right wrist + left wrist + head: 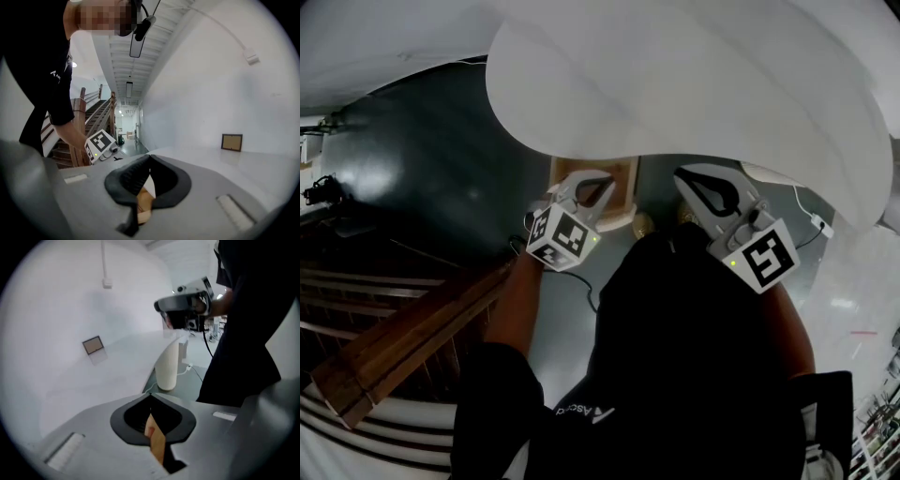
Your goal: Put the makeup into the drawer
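Note:
My left gripper (602, 183) hangs below the edge of the white curved table (694, 84), over a small wooden box (622, 173). In its own view the left gripper (150, 398) has its tips together, with nothing between them. Behind the tips, a tan sliver with a red spot (155, 439) shows through the slit; I cannot tell what it is. My right gripper (689, 178) is beside it at about the same height, and the right gripper (150, 157) also has its tips touching and holds nothing. I can make out no makeup item.
A white ribbed cylinder (167, 364) with a cable stands on the grey floor by the table. A small framed picture (232, 142) sits on the tabletop. A wooden stair railing (403, 337) runs at the left. The person's black-clothed body fills the lower head view.

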